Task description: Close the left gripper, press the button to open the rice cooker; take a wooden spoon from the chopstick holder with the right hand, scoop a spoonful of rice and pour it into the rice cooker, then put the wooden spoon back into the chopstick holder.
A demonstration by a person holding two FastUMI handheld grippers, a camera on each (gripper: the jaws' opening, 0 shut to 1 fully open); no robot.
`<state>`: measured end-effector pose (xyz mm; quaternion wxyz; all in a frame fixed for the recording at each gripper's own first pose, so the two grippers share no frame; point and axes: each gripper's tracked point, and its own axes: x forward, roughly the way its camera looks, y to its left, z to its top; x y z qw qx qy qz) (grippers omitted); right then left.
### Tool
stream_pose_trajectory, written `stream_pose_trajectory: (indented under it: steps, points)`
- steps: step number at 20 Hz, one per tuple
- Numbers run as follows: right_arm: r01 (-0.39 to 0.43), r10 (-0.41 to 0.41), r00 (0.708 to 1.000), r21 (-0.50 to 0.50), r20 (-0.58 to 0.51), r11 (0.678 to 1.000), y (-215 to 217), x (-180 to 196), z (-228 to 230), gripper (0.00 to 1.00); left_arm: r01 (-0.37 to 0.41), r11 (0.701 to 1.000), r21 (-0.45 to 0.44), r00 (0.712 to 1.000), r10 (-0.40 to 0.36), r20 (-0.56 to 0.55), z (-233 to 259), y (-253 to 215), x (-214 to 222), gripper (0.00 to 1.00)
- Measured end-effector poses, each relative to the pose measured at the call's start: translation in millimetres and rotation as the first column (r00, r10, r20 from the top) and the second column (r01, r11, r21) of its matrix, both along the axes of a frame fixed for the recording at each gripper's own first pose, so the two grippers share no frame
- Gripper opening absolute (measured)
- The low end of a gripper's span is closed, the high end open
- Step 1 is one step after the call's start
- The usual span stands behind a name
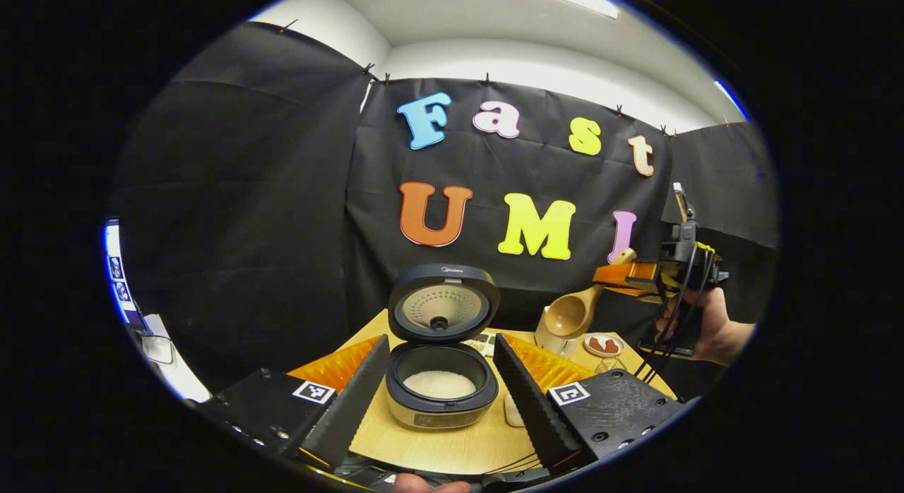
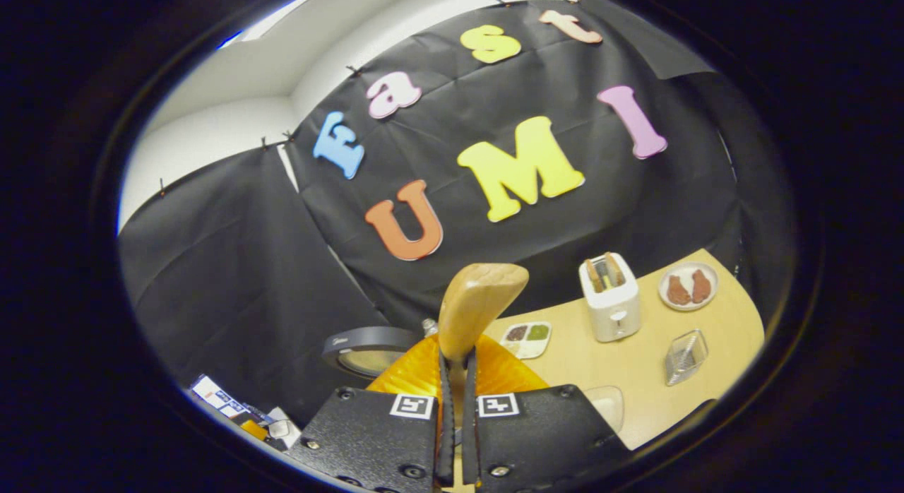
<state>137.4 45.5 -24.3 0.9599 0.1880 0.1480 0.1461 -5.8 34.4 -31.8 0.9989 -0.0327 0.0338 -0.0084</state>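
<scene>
The dark rice cooker stands on the wooden table with its lid raised, and white rice lies in its pot. My left gripper is open, a finger on each side of the cooker, nothing between them. To the right, held by a hand, my right gripper is shut on the handle of the wooden spoon. The spoon hangs in the air right of the cooker, its bowl tilted down-left and looking empty. In the right gripper view, the right gripper clamps the spoon, with the cooker lid low on the left.
A white toaster, a plate of reddish food, a small divided dish and a wire mesh holder stand on the table. A pale container sits just right of the cooker.
</scene>
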Motion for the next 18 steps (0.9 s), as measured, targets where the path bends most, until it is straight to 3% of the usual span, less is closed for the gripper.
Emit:
stream_pose_trajectory:
  steps: [9,18]
  points:
    - [0.240,-0.249,0.966,-0.118,-0.066,0.964,-180.7,36.9,-48.4,0.10,0.006,1.000,0.019,1.000,-0.006,-0.001,11.9,-42.3,47.0,0.95]
    - [0.313,-0.347,0.922,-0.200,-0.172,0.929,-274.4,82.5,-154.8,0.10,-0.031,0.999,0.024,0.999,0.032,-0.033,15.3,-65.5,82.2,0.95]
